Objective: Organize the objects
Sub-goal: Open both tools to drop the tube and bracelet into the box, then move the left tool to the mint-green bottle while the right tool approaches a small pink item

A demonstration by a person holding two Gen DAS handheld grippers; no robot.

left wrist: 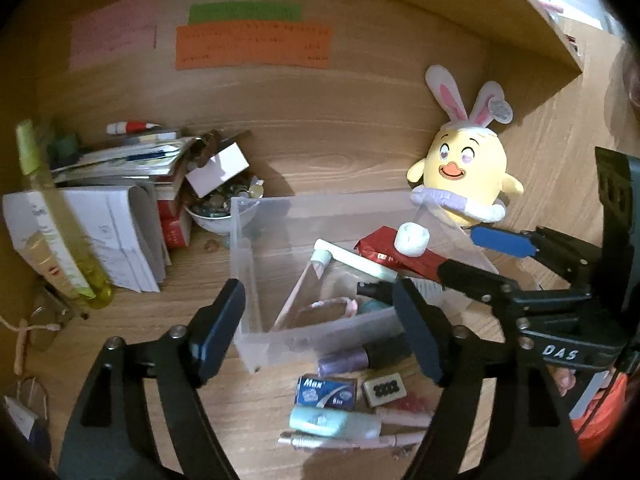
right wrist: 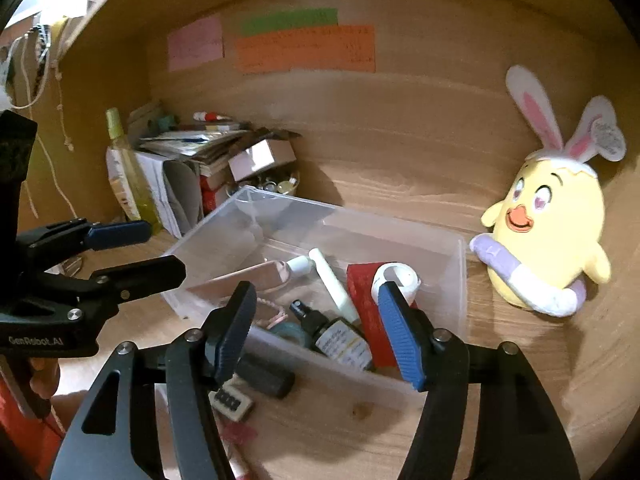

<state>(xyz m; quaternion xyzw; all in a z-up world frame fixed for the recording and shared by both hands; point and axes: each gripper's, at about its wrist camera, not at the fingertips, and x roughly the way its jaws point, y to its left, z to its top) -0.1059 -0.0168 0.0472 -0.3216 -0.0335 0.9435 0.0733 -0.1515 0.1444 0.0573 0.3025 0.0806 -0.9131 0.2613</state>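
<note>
A clear plastic bin (left wrist: 244, 256) (right wrist: 460, 280) sits on the wooden desk. It holds a red packet (right wrist: 368, 312), a white tape roll (right wrist: 396, 274), a white tube (right wrist: 334, 284), a small dark spray bottle (right wrist: 332, 334) and a pink bottle (right wrist: 256, 274). In front of it lie a purple nail polish bottle (left wrist: 356, 358), a blue Max staple box (left wrist: 326, 392), a small white tile (left wrist: 384, 390) and a mint tube (left wrist: 334, 422). My left gripper (left wrist: 320, 332) is open over the bin's near wall. My right gripper (right wrist: 316, 328) is open above the bin's near edge, empty.
A yellow plush chick with bunny ears (left wrist: 466, 168) (right wrist: 548, 232) stands right of the bin. A stack of books and papers (left wrist: 120, 184), a bowl of small items (left wrist: 224, 204) and a yellow-green bottle (left wrist: 60, 216) crowd the left. Coloured notes (left wrist: 252, 44) hang on the back wall.
</note>
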